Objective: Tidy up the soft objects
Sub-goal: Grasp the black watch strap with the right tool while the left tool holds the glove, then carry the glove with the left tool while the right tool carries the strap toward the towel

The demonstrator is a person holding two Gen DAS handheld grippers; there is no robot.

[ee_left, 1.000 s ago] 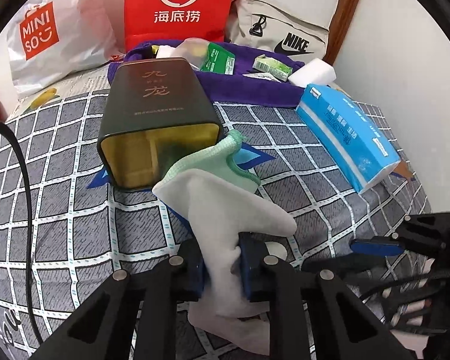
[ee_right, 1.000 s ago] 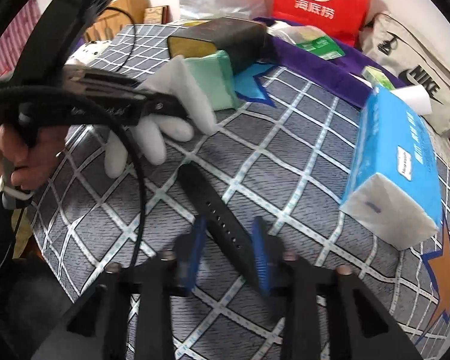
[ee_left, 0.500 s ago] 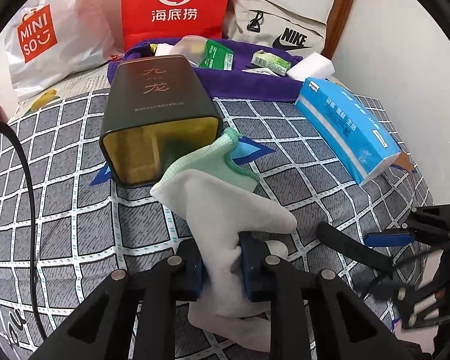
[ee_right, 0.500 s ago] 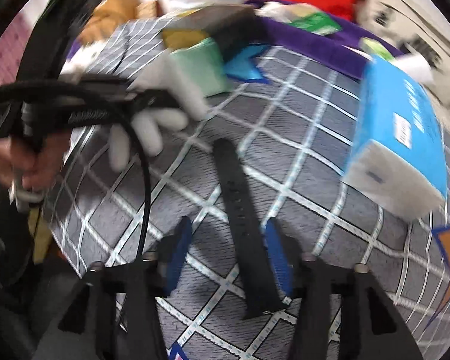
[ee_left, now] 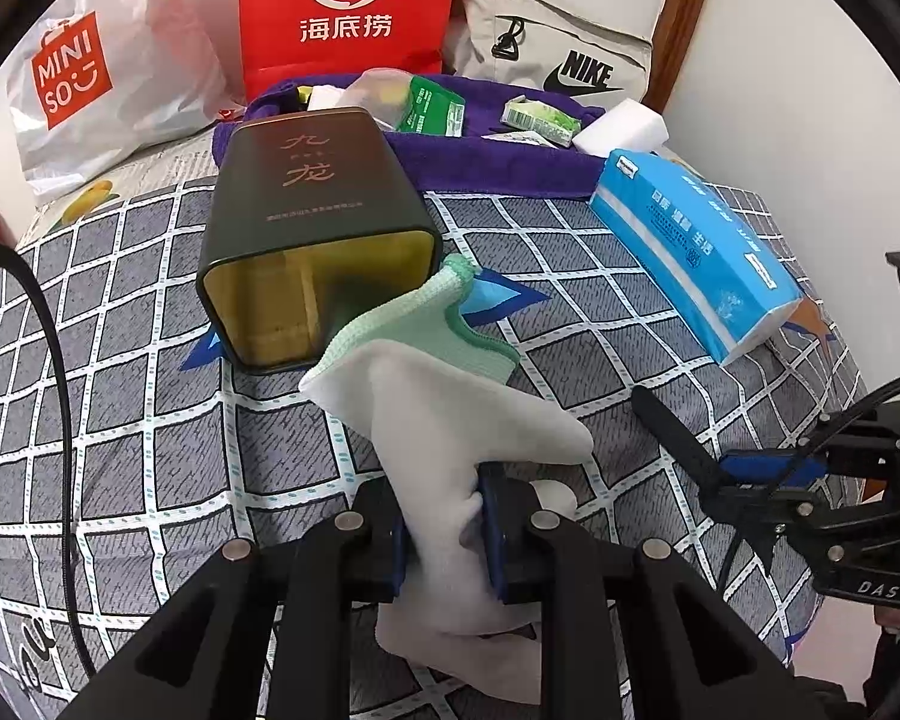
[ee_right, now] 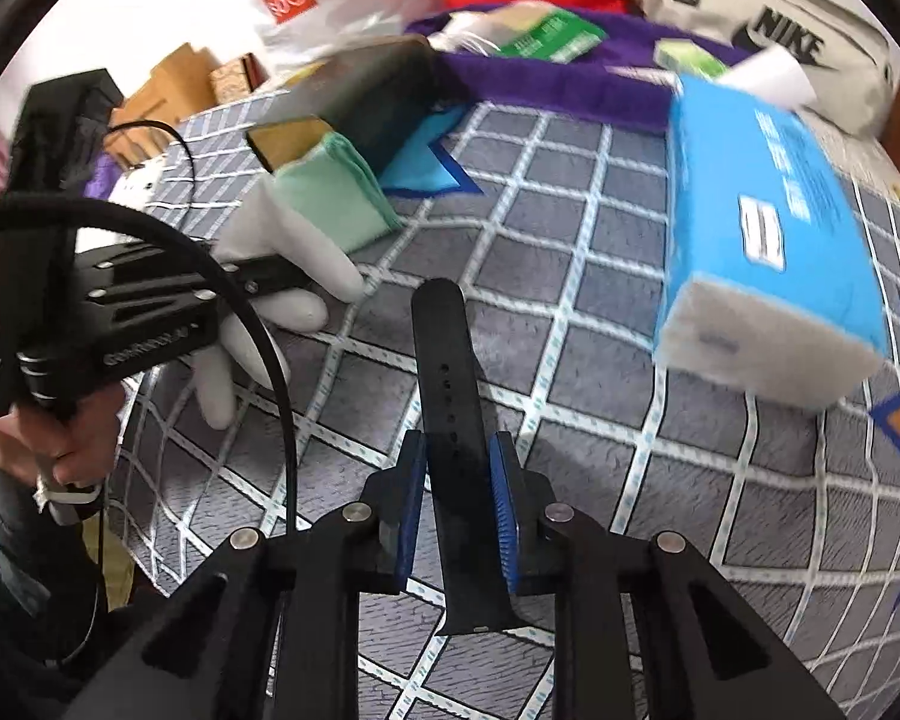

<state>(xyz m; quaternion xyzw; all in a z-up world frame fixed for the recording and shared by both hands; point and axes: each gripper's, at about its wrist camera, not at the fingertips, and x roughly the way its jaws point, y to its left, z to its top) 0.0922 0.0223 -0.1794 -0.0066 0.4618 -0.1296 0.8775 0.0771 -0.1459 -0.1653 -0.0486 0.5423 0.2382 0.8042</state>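
Observation:
My left gripper (ee_left: 441, 516) is shut on a white glove with a green cuff (ee_left: 450, 420). The glove hangs above the checked bedspread, in front of the open mouth of a dark tin (ee_left: 312, 198) lying on its side. My right gripper (ee_right: 459, 480) has a black watch strap (ee_right: 447, 348) running lengthwise between its blue pads. Its jaws are closing, and the pads touch both edges of the strap. In the right wrist view the left gripper (ee_right: 270, 276) and the glove (ee_right: 324, 198) appear at the left. In the left wrist view the right gripper (ee_left: 762, 468) and the strap (ee_left: 672, 426) sit at the right.
A blue tissue pack (ee_left: 690, 246) lies on the bed to the right. Behind the tin, a purple towel (ee_left: 498, 162) carries several small packets and a white sponge. A red bag, a white Miniso bag and a grey Nike bag stand at the back. A black cable hangs at the left.
The right gripper opened wide around the strap, rolled, then closed on it again, so the strap now lies straight between the fingers. The left gripper and glove have not moved.

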